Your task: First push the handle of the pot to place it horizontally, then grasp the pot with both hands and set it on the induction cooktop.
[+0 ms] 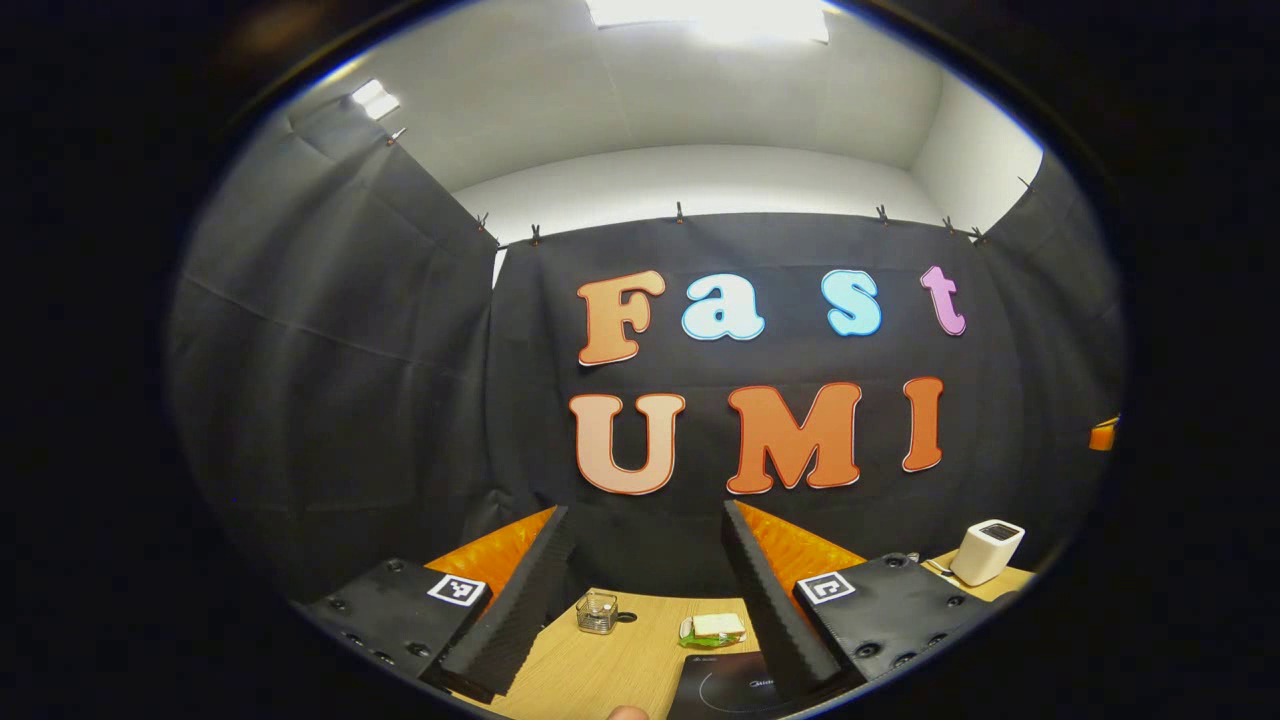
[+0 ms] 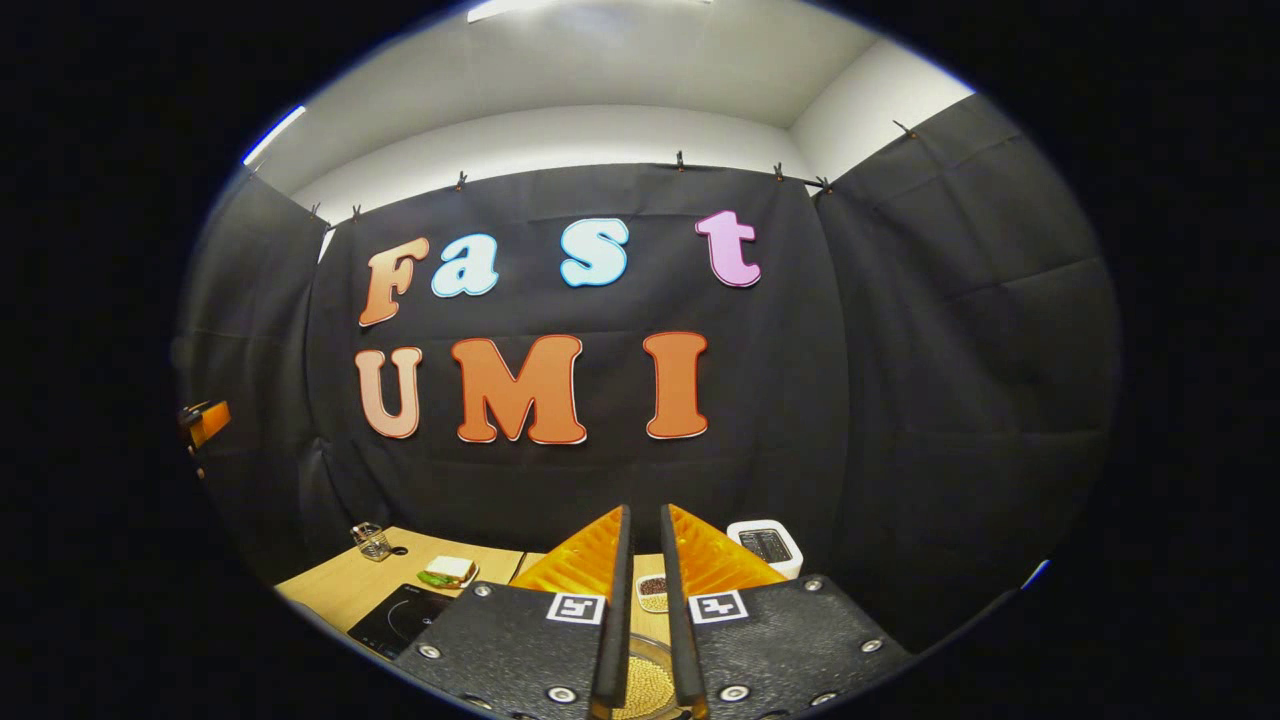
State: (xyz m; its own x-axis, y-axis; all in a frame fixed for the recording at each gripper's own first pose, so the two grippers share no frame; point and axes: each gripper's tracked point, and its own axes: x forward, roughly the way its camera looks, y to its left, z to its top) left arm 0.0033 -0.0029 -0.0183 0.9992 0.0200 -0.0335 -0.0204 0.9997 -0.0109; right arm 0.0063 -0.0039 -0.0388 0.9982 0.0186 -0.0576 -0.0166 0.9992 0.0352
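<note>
Looking out along the left gripper [image 1: 645, 510], we see its fingers spread wide with nothing between them, held high and level toward the booth wall. Low in this view, from 7 toward 4 o'clock, sit a small glass jar [image 1: 597, 612], a sandwich [image 1: 715, 628] on its plate, the dark induction cooktop [image 1: 735, 685] at about 6 o'clock, and a white box-shaped appliance [image 1: 987, 550], all on the wooden table [image 1: 590, 670].

In the right gripper view, the same glass jar is at 8 o'clock, then the sandwich, with the cooktop just below it at 7 o'clock. The right gripper [image 2: 645, 512] has its fingers drawn almost together, leaving only a narrow slit, and grips nothing. Seen through that slit are a little dish of dark beans [image 2: 652, 590] and, at 6 o'clock right under the gripper, a round metal-rimmed vessel of pale grain [image 2: 645, 682], which we take to be the pot. We cannot make out its handle from here. The white appliance stands at 5 o'clock.

We judge the handle push not yet begun. To do it well, we tilt the right gripper down until the handle shows. We keep the fingers together as one blunt pusher and press near the handle's free end, sideways and slowly, so the pot turns in place rather than sliding or spilling grain. The left gripper, already open, can drop toward the rim on its side for the two-handed lift. The cooktop lies to the left of the pot, so the carry goes that way, clear of the sandwich.
</note>
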